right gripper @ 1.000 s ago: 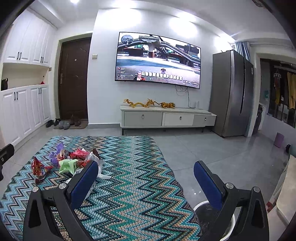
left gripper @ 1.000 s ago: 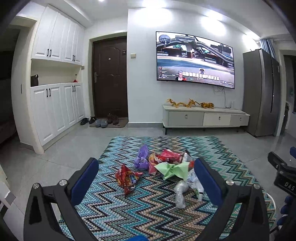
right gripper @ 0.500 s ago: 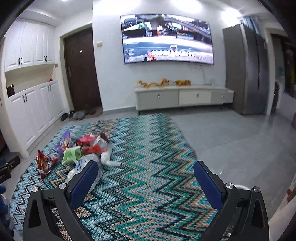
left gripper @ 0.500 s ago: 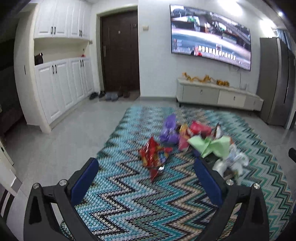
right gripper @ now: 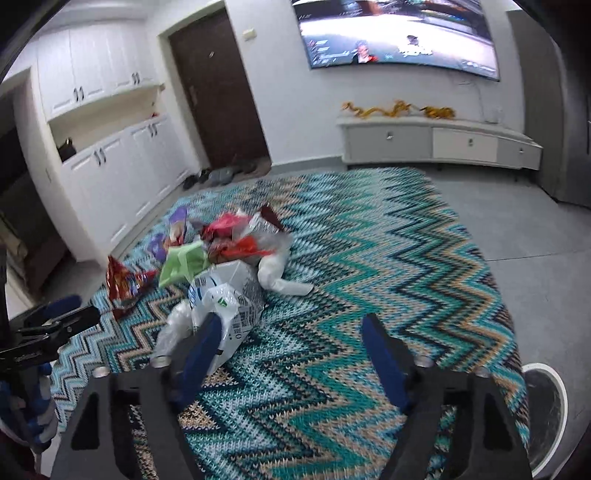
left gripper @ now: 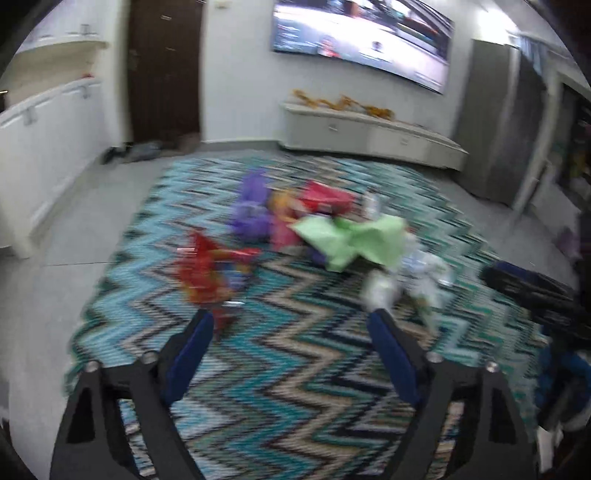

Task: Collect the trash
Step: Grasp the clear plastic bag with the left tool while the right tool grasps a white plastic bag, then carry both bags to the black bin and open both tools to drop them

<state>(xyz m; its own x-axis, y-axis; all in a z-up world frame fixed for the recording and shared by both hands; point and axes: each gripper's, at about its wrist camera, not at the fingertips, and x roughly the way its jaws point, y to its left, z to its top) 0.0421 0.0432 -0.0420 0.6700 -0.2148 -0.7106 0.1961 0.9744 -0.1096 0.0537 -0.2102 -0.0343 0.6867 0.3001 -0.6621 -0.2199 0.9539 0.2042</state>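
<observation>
Red snack wrapper is being framed just ahead-left of spread, empty left gripper, near rug left edge; right gripper, likewise spread and empty, is being held beside white bag

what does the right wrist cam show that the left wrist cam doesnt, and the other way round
Only the right wrist view shows the white bin rim at lower right beside the rug, the upper white cabinets, and the left gripper seen from outside.

Only the left wrist view shows the grey fridge nearly whole, and the right gripper seen from outside at its right edge.

Both show the zigzag rug, the trash pile with the green wrapper and red snack bag, the TV, the dark door, and open jaws holding nothing.
</observation>
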